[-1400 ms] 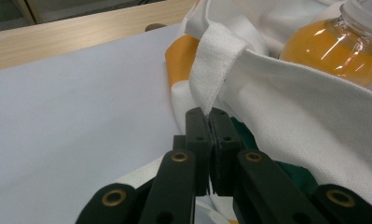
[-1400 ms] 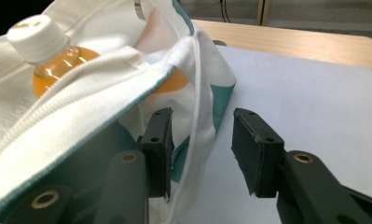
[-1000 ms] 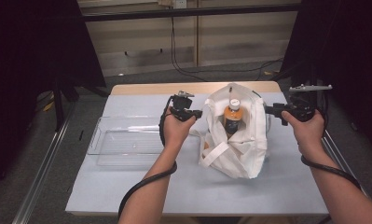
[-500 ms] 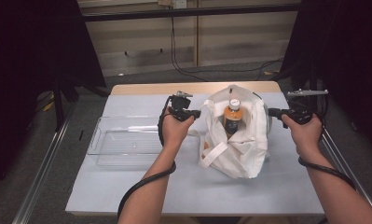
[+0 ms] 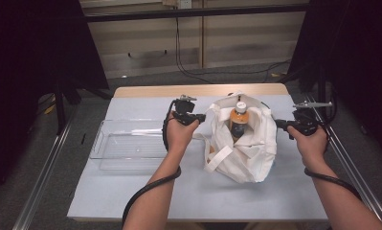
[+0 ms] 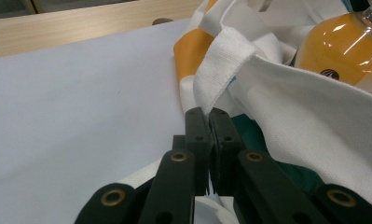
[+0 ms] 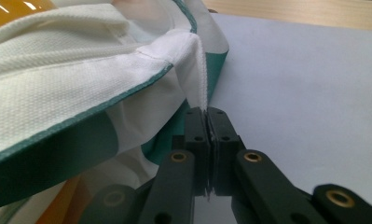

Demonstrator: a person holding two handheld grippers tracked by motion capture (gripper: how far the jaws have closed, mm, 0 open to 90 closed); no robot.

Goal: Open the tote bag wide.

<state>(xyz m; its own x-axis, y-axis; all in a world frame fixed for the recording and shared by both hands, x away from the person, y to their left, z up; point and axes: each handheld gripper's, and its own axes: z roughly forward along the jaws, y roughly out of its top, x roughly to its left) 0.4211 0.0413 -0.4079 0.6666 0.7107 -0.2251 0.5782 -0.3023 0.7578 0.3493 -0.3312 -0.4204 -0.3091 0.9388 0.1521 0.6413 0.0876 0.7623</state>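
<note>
Two grippers hold a white cloth bag open on the desk, spread a little wider than a second ago.

High view: the left gripper (image 5: 194, 116) and right gripper (image 5: 283, 124) stand at either side of the bag (image 5: 243, 148), right of the clear plastic tray (image 5: 126, 146); the right hand has drawn slightly rightward, so the mouth gapes more and the orange bottle (image 5: 237, 120) with its white cap stands upright and exposed, likely ready to be lifted out. Left gripper view: jaws together, clamped on a folded edge of coarse woven canvas, beside an orange panel and the glossy, rounded bottle (image 6: 342, 49). Right gripper view: jaws pinched shut on the stitched, green-trimmed rim of the bag (image 7: 81, 102).
</note>
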